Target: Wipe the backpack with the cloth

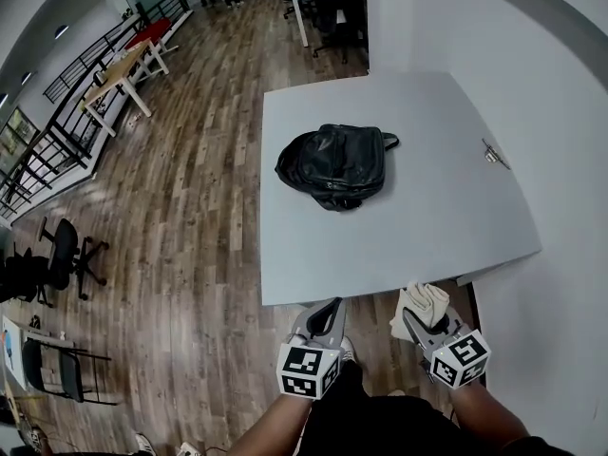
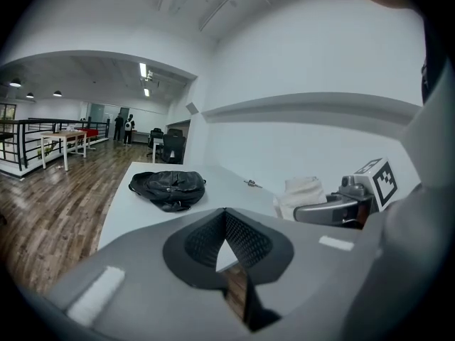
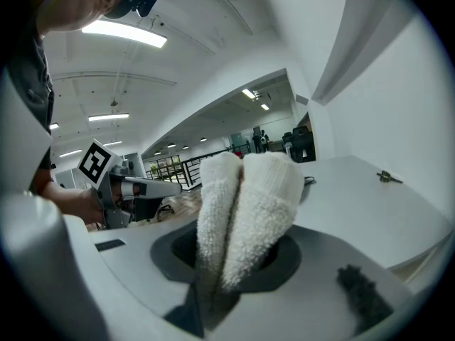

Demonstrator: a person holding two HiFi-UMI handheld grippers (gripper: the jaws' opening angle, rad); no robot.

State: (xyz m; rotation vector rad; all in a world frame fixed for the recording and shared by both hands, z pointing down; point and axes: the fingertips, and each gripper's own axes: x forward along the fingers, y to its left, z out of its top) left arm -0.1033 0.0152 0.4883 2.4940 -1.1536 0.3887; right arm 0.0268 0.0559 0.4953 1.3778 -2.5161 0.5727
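the pale grey tabletop (image 1: pixel 408 226) spreads out in front of me, its near edge just ahead of my jaws. the black backpack (image 1: pixel 334 164) lies slumped on it toward the far left, well apart from both my grippers. my left gripper (image 1: pixel 332 306) hangs just short of the near edge, over the wooden floor (image 1: pixel 171 207), its jaws together with nothing between them. my right gripper (image 1: pixel 411 317) is beside it at the same edge, jaws clamped on the folded white cloth (image 1: pixel 424 302), which stands up out of them. a small metal piece (image 1: pixel 491 152) lies near the tabletop's far right edge, by the wall.
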